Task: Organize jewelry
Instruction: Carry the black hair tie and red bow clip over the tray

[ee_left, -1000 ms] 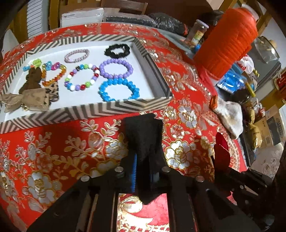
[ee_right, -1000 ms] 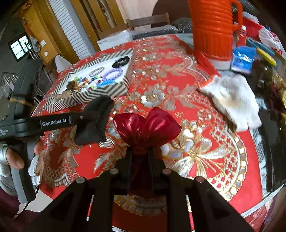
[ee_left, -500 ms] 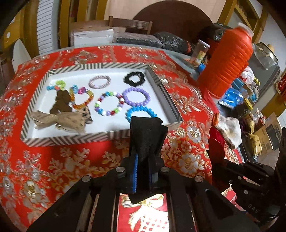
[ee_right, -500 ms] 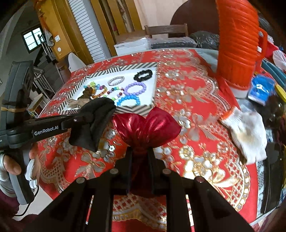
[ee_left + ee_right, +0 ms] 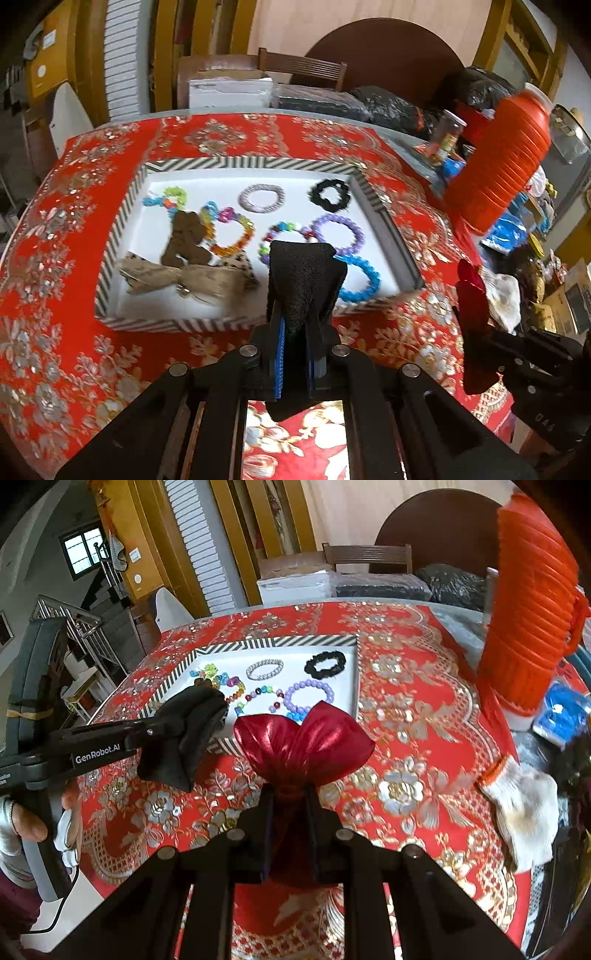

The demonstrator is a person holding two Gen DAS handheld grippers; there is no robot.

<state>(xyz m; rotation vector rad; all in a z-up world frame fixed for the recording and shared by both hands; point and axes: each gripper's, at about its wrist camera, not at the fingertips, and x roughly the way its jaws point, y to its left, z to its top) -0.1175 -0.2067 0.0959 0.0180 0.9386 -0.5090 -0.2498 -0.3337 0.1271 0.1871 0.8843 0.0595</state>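
Both jaws are closed on cloth: your left gripper pinches a black pouch between its fingers, and your right gripper pinches a shiny red pouch at its gathered neck, so the top of it spreads like a fan above the fingers. In the left wrist view the black pouch stands in the centre of the frame, in front of the near edge of the striped tray, which lies on the red and gold tablecloth in the middle of the picture. Inside the tray you see a blue bracelet at the lower right, partly hidden behind the pouch, a purple bracelet just above it, a multicolour bracelet to its left, a black scrunchie at the upper right, a silver bracelet at the upper middle, and a brown pouch with a beige pouch at the lower left. In the right wrist view the left gripper comes in from the left edge of the frame, and both pouches are held above the cloth, near the tray's front edge. An orange thermos stands at the upper right, and a white glove lies at the right edge.
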